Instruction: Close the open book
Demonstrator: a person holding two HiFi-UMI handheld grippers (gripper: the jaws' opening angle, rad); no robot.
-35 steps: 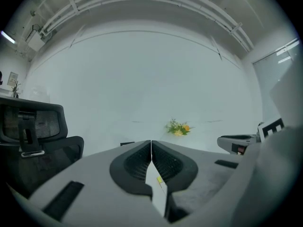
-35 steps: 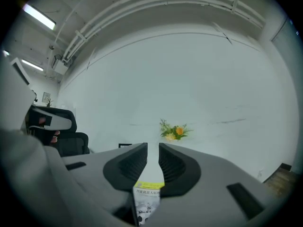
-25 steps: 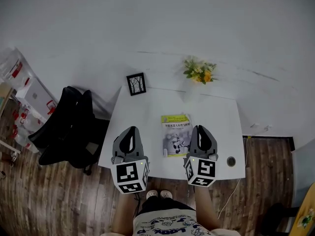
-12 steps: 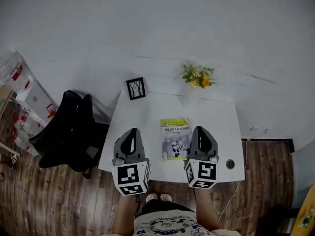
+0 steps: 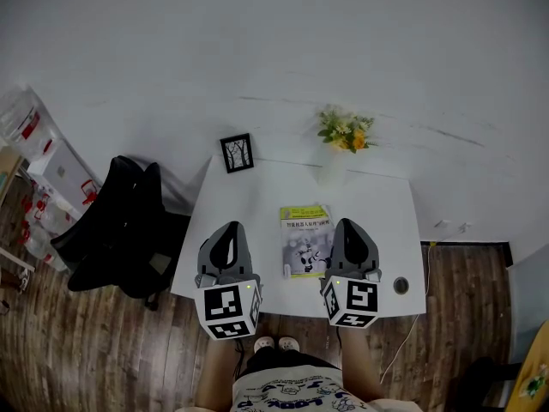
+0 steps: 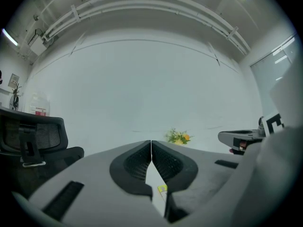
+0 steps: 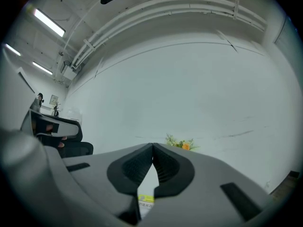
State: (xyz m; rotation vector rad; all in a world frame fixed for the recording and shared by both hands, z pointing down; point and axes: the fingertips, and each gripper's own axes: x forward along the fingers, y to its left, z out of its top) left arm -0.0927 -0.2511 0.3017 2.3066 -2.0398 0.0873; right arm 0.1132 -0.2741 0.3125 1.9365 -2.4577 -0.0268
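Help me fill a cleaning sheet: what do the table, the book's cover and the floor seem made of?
Table: smooth white top, even and matte; likely laminate or painted board.
Book: printed paper or card cover, with a picture under a yellow-green band; sheen unclear.
Floor: dark planks with grain and seams; wood or wood-look laminate.

Print on the book [image 5: 305, 239] cover is too small to read, and its lower right corner is hidden under the right gripper [image 5: 350, 224]. Both gripper views catch only a sliver of it below the jaws.
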